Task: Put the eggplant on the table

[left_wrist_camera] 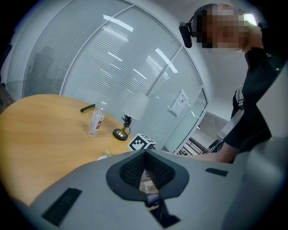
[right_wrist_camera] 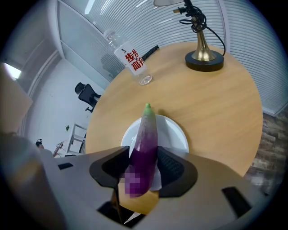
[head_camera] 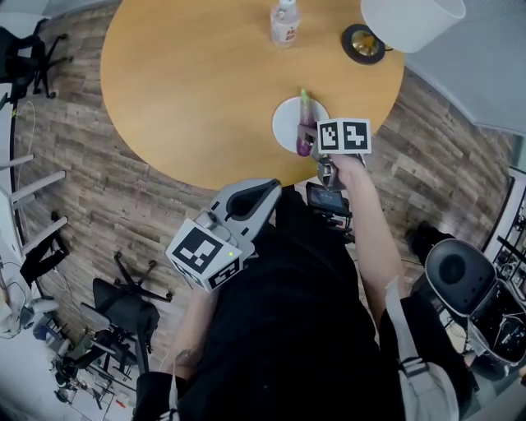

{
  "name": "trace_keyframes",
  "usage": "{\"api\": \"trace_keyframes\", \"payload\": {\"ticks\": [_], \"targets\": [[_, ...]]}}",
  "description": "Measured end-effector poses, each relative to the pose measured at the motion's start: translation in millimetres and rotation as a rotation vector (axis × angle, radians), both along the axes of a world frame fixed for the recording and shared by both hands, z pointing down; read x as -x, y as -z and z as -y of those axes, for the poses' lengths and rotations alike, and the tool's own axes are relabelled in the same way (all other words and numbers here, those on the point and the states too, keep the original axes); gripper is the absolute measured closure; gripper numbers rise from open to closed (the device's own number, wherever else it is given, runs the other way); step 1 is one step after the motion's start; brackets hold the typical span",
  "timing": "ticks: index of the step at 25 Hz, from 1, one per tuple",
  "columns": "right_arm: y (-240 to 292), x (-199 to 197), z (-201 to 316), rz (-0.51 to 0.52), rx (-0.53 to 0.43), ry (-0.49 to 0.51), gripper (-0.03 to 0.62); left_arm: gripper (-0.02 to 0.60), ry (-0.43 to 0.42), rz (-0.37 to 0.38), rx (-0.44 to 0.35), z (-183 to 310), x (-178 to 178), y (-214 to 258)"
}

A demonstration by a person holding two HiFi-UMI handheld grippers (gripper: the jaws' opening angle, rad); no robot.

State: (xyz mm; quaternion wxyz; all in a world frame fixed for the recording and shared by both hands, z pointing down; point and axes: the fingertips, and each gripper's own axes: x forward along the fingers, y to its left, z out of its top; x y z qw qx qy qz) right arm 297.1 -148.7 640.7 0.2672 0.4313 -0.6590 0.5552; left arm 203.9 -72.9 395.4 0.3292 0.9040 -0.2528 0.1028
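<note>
Right gripper (right_wrist_camera: 144, 156) straddles the eggplant (right_wrist_camera: 146, 132) on the plate (right_wrist_camera: 176, 134)
Its long axis runs along the parted jaws; left gripper (left_wrist_camera: 145, 152), jaws together, is farther

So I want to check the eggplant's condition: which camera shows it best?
The right gripper view: the eggplant fills the middle, lying on the plate between the right gripper's jaws. The head view shows it small, partly behind that gripper. The left gripper view catches only its green tip.

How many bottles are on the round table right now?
1. The bottle stands on the far side of the table, left of the lamp. No other shows in any view.
</note>
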Motion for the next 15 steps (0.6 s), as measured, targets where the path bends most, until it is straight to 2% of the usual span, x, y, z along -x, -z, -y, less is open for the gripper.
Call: {"api": "trace_keyframes", "payload": {"ticks": [15], "targets": [[3.8, -1.6, 0.9, -0.008, -0.03, -0.031, 0.37, 0.571, 0.001, 0.006, -0.023, 0.7, 3.5, 8.4]]}}
